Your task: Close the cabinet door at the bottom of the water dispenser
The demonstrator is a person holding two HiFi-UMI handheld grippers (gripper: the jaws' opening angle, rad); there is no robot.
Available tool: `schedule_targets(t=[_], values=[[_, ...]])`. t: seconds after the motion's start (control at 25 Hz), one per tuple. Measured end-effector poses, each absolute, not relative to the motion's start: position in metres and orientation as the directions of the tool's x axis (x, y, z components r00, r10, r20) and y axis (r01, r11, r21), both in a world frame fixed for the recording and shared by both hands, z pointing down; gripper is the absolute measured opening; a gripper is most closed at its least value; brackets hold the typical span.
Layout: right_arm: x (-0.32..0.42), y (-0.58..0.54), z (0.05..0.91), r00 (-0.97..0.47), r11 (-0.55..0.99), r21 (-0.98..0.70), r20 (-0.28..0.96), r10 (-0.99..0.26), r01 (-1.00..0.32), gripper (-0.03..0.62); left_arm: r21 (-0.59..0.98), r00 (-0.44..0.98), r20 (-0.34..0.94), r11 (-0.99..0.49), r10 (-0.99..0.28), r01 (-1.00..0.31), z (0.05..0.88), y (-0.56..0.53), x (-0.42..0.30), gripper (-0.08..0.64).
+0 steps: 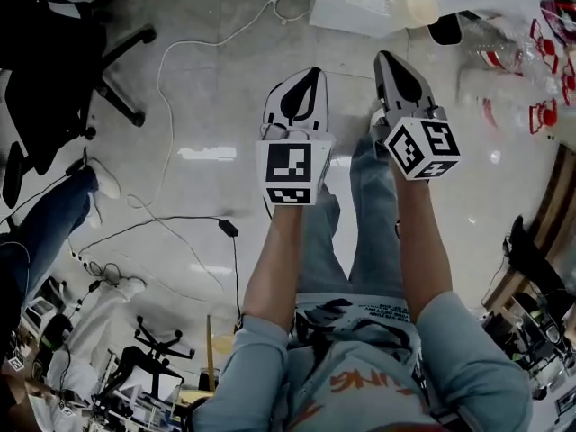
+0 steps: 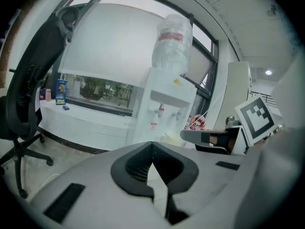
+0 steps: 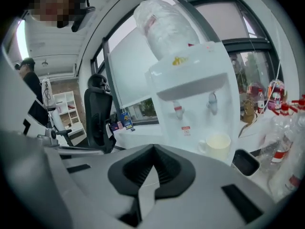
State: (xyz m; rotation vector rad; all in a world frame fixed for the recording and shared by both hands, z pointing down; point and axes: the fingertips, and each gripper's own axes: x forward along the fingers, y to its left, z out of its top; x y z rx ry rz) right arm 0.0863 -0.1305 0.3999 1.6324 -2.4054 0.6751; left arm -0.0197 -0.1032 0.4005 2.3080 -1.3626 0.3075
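Forearms out over the jeans (image 1: 360, 241), left gripper (image 1: 304, 75) and right gripper (image 1: 389, 58) side by side. Both have their jaws pressed together with nothing between them. Just beyond the tips stands the white water dispenser (image 3: 193, 94), with a cream cup (image 3: 217, 146) under its taps and a bottle (image 3: 164, 25) upended on top. Its bottom cabinet is hidden behind the gripper bodies.

My left gripper (image 1: 308, 75) and right gripper (image 1: 389, 59) are grey-white with black pads (image 3: 133, 168) — their cubes (image 1: 290, 171) carry black-and-white square markers. The water dispenser (image 3: 195, 104) is white (small red tag), its bottle (image 3: 162, 23) clear with a red band — the mug (image 3: 217, 146) cream.
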Motion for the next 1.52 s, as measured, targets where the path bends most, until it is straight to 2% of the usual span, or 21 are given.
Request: schedule_targets(t=[0.16,0.52,0.84,1.16,1.52], values=[[0.072,-0.117,0.342,-0.397,0.315,-0.270,0.340,-0.853,-0.910,0.029,0.330,0.471,0.359,-0.362,-0.806,-0.872,0.346,-0.092,-0.039,0.011],[0.065,-0.112,0.226,-0.379,0.298,-0.292,0.279,-0.882,-0.909,0.029,0.257,0.422,0.327,-0.350,-0.846,-0.901,0.223,-0.094,-0.061,0.011],[0.052,-0.110,0.131,-0.377,0.333,-0.217,0.207,-0.903,-0.918,0.029,0.207,0.350,0.233,-0.306,-0.907,-0.929,0.131,-0.095,-0.087,0.011],[0.051,-0.114,0.055,-0.352,0.345,-0.079,0.099,-0.931,-0.935,0.029,0.101,0.372,0.107,-0.362,-0.922,-0.927,0.057,-0.109,-0.106,0.011],[0.033,-0.116,0.004,-0.379,0.378,-0.024,0.022,-0.925,-0.925,0.029,0.040,0.394,-0.005,-0.394,-0.919,-0.918,-0.001,-0.118,-0.109,0.011]])
